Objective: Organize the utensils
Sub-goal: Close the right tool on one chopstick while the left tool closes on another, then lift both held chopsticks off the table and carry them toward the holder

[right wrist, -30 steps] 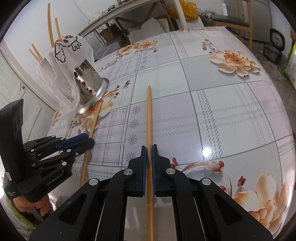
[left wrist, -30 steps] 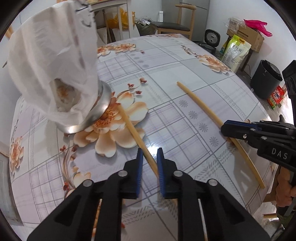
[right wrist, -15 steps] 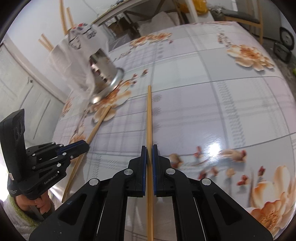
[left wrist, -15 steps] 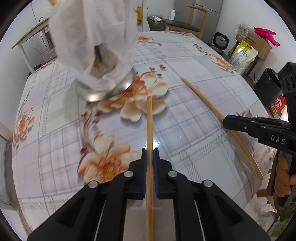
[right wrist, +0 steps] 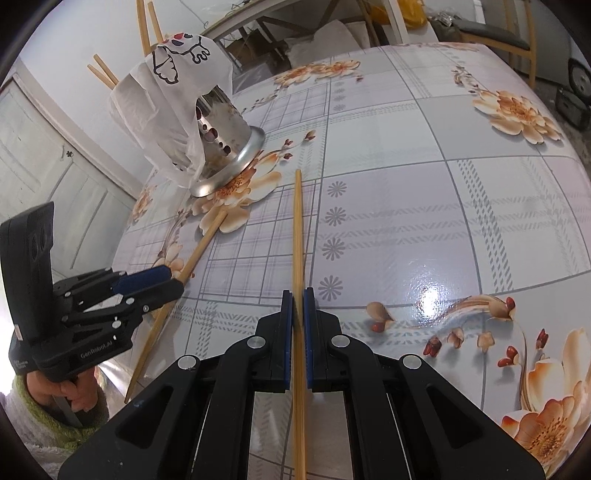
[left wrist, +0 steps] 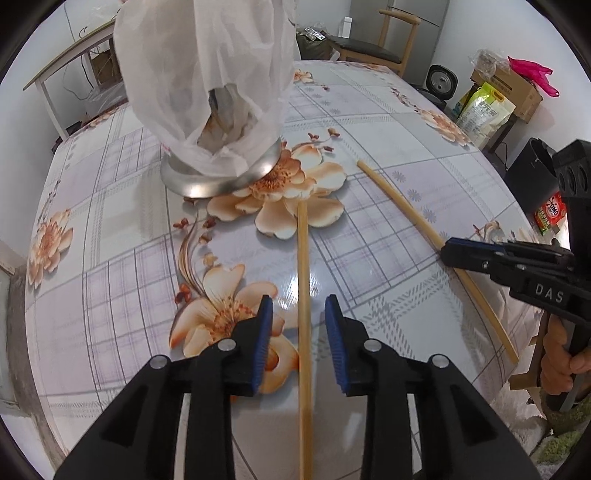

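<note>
Two long bamboo chopsticks lie on the flowered table (right wrist: 443, 192). My left gripper (left wrist: 298, 301) straddles one chopstick (left wrist: 303, 251); its jaws are opening and the blue pads stand clear of the stick on both sides. My right gripper (right wrist: 298, 295) is shut on the other chopstick (right wrist: 297, 229), which points toward the holder. The steel utensil holder (right wrist: 225, 136) stands at the far left of the table, half draped in a white plastic bag (left wrist: 207, 62), with several chopsticks (right wrist: 144, 33) sticking out of its top. In the left wrist view the right gripper (left wrist: 448, 254) shows clamped on its chopstick (left wrist: 399, 199).
The table's edge curves away close on the right in the left wrist view. Beyond it stand a black bin (left wrist: 532, 177), a cardboard box (left wrist: 513, 88) and bags. A wooden chair (left wrist: 373, 51) stands at the far end. A person's hand (right wrist: 70, 391) holds the left gripper.
The left gripper closed on its chopstick and lined up with it, and has now spread its jaws off it. The right gripper stays shut on its chopstick.
</note>
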